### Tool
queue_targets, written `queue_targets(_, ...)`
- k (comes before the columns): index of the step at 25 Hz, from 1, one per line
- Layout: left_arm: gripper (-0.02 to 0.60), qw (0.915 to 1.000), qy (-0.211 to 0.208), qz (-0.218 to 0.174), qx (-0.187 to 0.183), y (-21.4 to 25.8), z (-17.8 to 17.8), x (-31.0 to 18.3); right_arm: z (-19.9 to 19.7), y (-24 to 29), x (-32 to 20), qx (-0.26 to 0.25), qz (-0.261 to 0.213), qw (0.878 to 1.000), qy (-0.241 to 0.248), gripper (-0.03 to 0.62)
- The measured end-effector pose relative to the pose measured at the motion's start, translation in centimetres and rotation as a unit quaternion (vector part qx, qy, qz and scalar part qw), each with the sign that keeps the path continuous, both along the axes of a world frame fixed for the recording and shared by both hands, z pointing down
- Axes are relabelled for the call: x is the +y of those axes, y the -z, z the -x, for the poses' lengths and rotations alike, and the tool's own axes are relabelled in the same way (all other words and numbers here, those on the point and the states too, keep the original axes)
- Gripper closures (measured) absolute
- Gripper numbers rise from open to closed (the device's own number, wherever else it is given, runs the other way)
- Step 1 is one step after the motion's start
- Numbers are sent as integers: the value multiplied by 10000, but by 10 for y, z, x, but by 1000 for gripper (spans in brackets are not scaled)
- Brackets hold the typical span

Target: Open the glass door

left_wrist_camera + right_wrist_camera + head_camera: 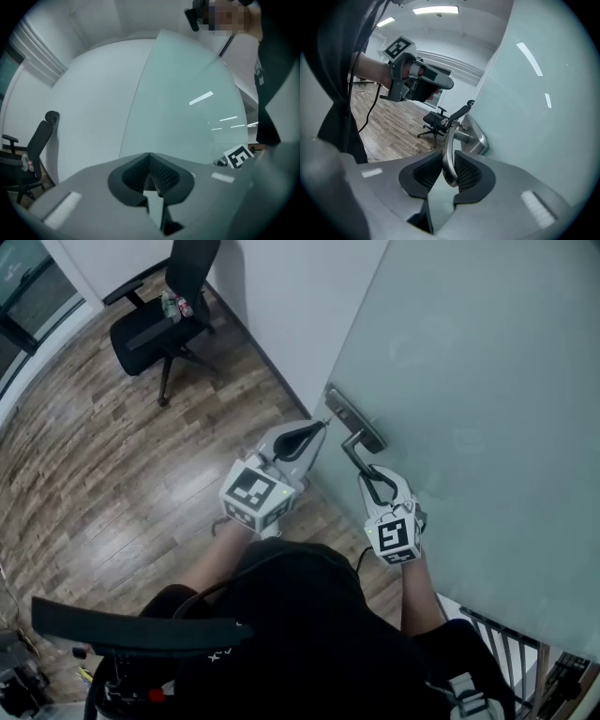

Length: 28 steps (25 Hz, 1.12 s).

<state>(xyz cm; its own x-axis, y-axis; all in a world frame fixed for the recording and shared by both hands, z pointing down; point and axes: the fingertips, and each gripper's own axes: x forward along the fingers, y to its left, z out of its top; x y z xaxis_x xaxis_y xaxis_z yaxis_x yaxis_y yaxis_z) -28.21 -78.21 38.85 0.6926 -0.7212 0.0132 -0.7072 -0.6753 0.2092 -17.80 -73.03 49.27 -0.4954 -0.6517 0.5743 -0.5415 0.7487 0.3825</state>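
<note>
The frosted glass door fills the right side, and the picture's edge cuts it off. The right gripper pinches its metal door handle. The left gripper, jaws pressed together, is near the door's edge. An office chair stands well apart.

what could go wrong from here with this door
The right gripper holds the handle only near its free end, so it may slip off when the handle turns. The left gripper, shut and empty, sits close to the edge of the glass door and might get bumped or pinched as it swings.
</note>
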Motion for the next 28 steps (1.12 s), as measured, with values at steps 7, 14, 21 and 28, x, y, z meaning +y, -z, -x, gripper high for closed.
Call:
queue_targets(7, 581, 9991, -431, -7, -16, -4, -15, -2, -15, -1, 6, 80, -117, 9997, -208, 508)
queue_targets(14, 581, 9988, -485, 31, -46, 2, -27, -16, -16, 11, -1, -35, -104, 9996, -260, 508)
queue_targets(21, 581, 9996, -285, 29, -69, 8, -42, -41, -28, 14, -21, 37, -66, 9992, -395, 513)
queue_targets(28, 581, 9999, -77, -12, -118, 2, -64, -59, -43, 5, -37, -2, -4, 9985, -543, 513)
